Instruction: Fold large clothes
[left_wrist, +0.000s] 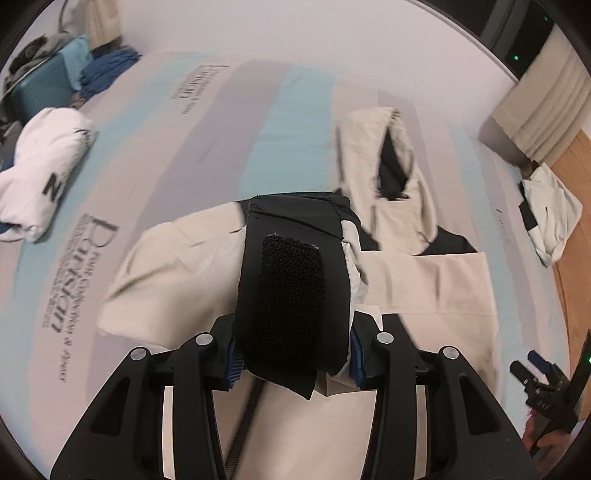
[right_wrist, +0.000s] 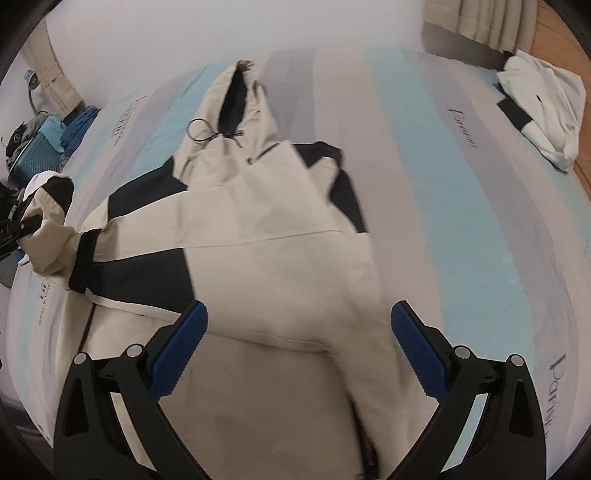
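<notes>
While the cream-and-black hooded jacket (right_wrist: 280, 236) lies spread on the striped pale-blue and grey bedsheet (right_wrist: 461, 206), the left gripper (left_wrist: 293, 356) pinches its black sleeve cuff (left_wrist: 291, 280).

Blue ribbed pads (left_wrist: 357, 363) press on both sides of that cuff, whose rough black fastening patch (left_wrist: 291, 280) faces the left wrist camera, and the cream sleeve trails off behind it over the sheet. Seen from the right wrist, the right gripper (right_wrist: 297, 354) hangs over the jacket's lower body with its blue fingers (right_wrist: 177, 354) spread wide and nothing between them. The hood (right_wrist: 236, 110) points toward the far edge of the bed. A folded white garment with black lettering (left_wrist: 44, 173) sits at the bed's left, and another white-and-black folded garment (right_wrist: 543, 114) lies at the far right corner.
</notes>
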